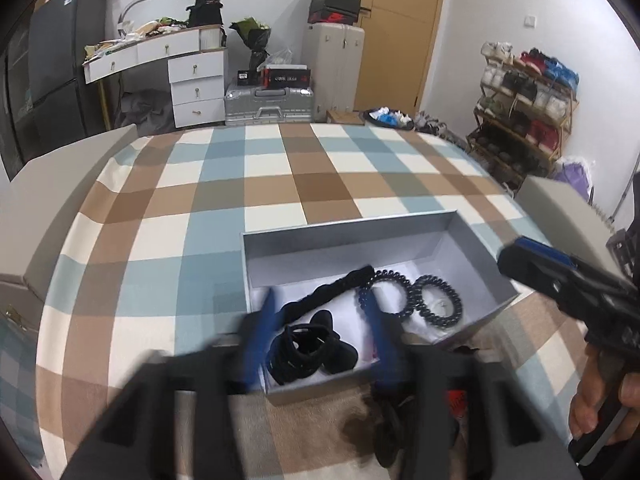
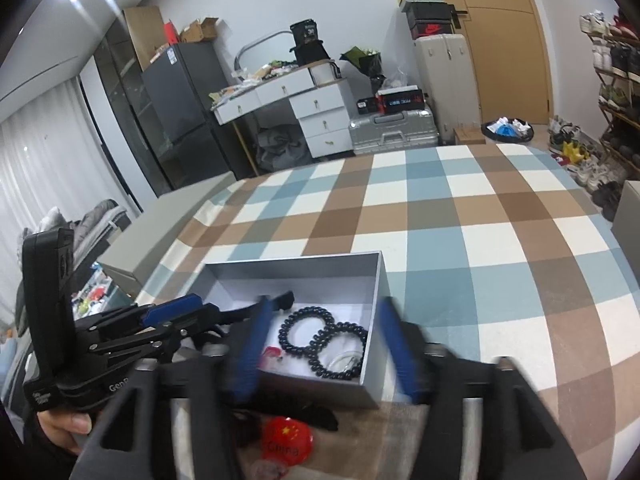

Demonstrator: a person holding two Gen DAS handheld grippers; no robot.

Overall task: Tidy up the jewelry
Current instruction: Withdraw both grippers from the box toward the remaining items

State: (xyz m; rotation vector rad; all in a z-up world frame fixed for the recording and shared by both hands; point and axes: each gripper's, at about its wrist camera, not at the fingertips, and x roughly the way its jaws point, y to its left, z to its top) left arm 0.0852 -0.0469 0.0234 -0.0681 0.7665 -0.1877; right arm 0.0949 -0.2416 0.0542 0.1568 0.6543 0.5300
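Right gripper (image 2: 324, 344) jaws apart over grey box (image 2: 372, 280) holding bead bracelet (image 2: 306, 328), coil hair tie (image 2: 340, 350); checked bed (image 2: 480, 220).

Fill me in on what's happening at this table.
A person holds a two-finger tool in each hand over a grey box on a checked tablecloth, sorting accessories into it. The box already holds two dark coil bracelets and a heap of black hair ties. The left tool and right tool both stand open at the box's near edge, gripping nothing. A red badge and some dark pieces are outside the box, in front of it.
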